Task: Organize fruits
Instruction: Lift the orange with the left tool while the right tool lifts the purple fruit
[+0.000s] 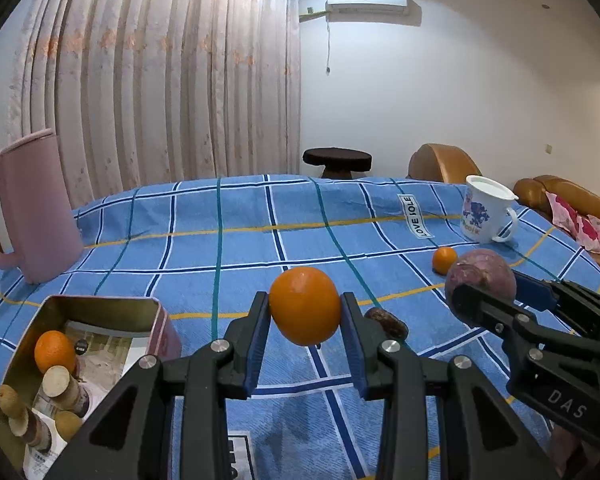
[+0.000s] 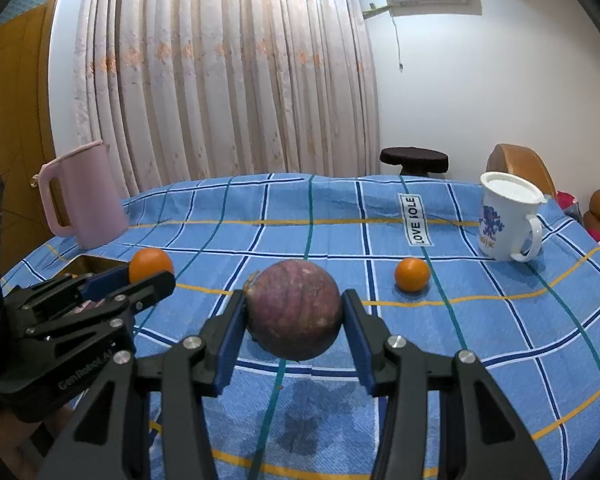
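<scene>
Left wrist view: the left gripper [image 1: 305, 312] is clamped on an orange [image 1: 305, 306], held clear of the blue checked tablecloth [image 1: 236, 248] with only the blue pads [image 1: 260, 344] touching its flanks. The fruit is round and smooth-skinned, so I judge it could roll out forward if the grip eases or the wrist tips. The open tin box [image 1: 100, 304] sits to the lower left, its rim near the travel path; a low carry could knock the orange against that wall. Counted in the box: one orange [image 1: 55, 351], one cut tuber piece [image 1: 62, 384], and two or three small tan fruits or cut pieces I cannot name. On the cloth: one small orange [image 1: 444, 259], one dark oblong fruit, perhaps a date [image 1: 386, 323], one pink jug [image 1: 24, 208], one white mug [image 1: 486, 210]. The right gripper [image 1: 480, 304] enters from the right, holding a purple round fruit [image 1: 482, 276].

Right wrist view: the right gripper [image 2: 295, 316] is closed on the purple fruit [image 2: 295, 310], which fills most of the jaw span and is gripped near its widest part; a heavy fruit could sag or slip downward. The left gripper [image 2: 140, 280] is close beside it with its orange [image 2: 151, 265], so both heading for one box risks a collision. Here: two oranges, counting the loose one [image 2: 412, 274], one purple fruit, one mug [image 2: 508, 216], one jug [image 2: 84, 196].
</scene>
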Tool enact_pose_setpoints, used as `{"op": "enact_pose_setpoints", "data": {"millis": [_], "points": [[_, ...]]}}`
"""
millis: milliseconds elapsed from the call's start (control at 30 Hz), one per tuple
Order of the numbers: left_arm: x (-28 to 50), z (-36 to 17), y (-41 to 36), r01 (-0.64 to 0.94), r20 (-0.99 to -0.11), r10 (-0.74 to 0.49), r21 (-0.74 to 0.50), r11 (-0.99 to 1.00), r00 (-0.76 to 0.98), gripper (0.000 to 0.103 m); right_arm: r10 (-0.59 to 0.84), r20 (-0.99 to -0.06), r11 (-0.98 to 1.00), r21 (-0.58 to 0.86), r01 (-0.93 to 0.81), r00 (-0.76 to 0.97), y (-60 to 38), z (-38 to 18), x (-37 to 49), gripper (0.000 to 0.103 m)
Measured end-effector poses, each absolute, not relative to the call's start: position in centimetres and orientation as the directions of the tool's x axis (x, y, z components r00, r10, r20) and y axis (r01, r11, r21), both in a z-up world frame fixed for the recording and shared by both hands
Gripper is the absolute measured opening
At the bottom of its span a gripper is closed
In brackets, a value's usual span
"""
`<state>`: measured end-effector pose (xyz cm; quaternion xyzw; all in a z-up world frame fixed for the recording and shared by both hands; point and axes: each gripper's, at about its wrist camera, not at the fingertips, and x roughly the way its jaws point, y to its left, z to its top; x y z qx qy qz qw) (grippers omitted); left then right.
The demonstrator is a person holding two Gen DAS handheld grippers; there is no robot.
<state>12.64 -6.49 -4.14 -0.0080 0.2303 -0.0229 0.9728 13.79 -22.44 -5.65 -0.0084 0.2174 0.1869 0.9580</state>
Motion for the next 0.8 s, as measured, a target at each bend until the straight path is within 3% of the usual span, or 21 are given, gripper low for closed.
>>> {"op": "enact_pose_setpoints", "data": {"millis": [800], "points": [[10.9, -3.5, -6.6, 0.026, -0.372, -0.027, -0.007, 1.0, 0.928, 0.037, 0.363, -0.334, 0.927, 0.034, -0.374, 0.87, -22.6, -5.1, 12.0, 0.05]]}}
